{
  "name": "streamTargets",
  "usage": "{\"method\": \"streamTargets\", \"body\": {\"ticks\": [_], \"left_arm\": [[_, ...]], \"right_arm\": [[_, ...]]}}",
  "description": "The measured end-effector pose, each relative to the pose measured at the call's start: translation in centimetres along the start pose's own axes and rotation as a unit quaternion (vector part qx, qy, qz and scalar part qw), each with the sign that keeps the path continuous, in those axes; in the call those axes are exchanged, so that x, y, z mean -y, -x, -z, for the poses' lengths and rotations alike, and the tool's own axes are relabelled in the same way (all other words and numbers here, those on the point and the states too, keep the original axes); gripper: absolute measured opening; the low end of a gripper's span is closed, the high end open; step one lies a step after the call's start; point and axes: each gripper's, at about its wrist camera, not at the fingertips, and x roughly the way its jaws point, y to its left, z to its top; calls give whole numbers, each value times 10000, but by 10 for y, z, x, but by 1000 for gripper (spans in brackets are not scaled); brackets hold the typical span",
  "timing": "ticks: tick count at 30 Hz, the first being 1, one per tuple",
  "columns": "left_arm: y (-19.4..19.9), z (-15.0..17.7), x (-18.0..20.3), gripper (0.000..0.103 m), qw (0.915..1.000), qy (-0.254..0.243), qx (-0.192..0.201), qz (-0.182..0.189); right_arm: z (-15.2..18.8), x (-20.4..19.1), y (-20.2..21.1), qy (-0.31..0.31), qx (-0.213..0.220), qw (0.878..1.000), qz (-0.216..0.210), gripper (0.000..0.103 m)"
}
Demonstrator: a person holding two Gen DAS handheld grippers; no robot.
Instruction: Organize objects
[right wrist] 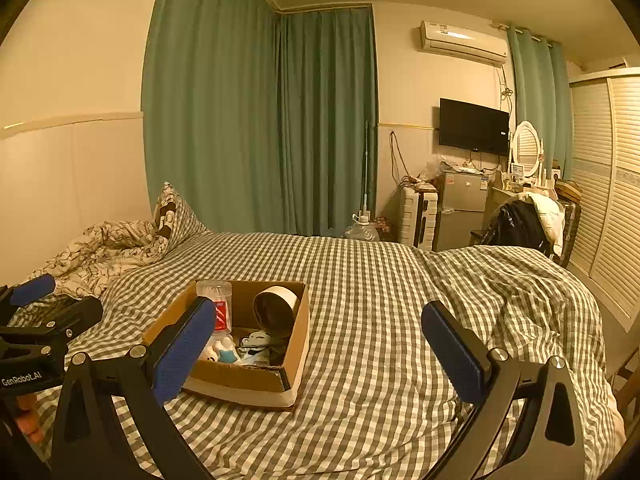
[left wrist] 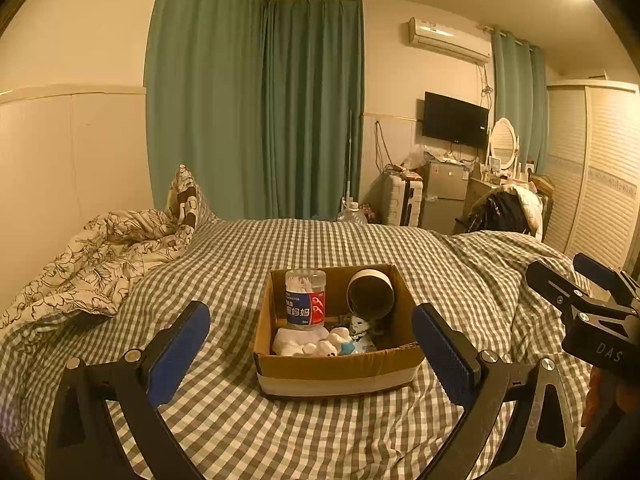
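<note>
While the left gripper (left wrist: 311,350) hangs over the checked bedspread (left wrist: 224,432) with its blue pads spread wide and nothing between them, the box (left wrist: 340,374) sits straight ahead of it, framed by the two pads without touching either. Inside the box a clear bottle (left wrist: 305,298) with a red and blue label stands upright at the back left corner, a tape roll (left wrist: 371,294) leans on edge against the back right wall, and small white and blue toys (left wrist: 326,344) lie along the front wall. To the box's left the bedspread runs bare as far as a rumpled floral quilt (left wrist: 92,260); behind the box it stays bare up to the far edge of the bed. The right gripper (left wrist: 580,280) shows at the box's right, well apart from it, its fingers parted. From the right wrist, the right gripper (right wrist: 320,350) is likewise held wide with nothing in it, and the box (right wrist: 256,384) lies off its centre, partly behind the left pad (right wrist: 184,352), its near right corner pointing between the pads. Right of the box the bedspread (right wrist: 380,360) is bare, then folds into loose ridges toward the bed's right edge. The left gripper (right wrist: 44,304) shows at the box's left, near its left wall, though this view does not settle how its fingers stand.
</note>
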Motion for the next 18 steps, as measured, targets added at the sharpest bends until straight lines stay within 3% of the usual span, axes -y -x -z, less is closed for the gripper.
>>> {"method": "streamTargets", "body": {"ticks": [18], "left_arm": [[-4,3,2,103,10000,-34,-92,12]], "right_arm": [[3,-3,-4,45,-57,10000,-44,103]]}}
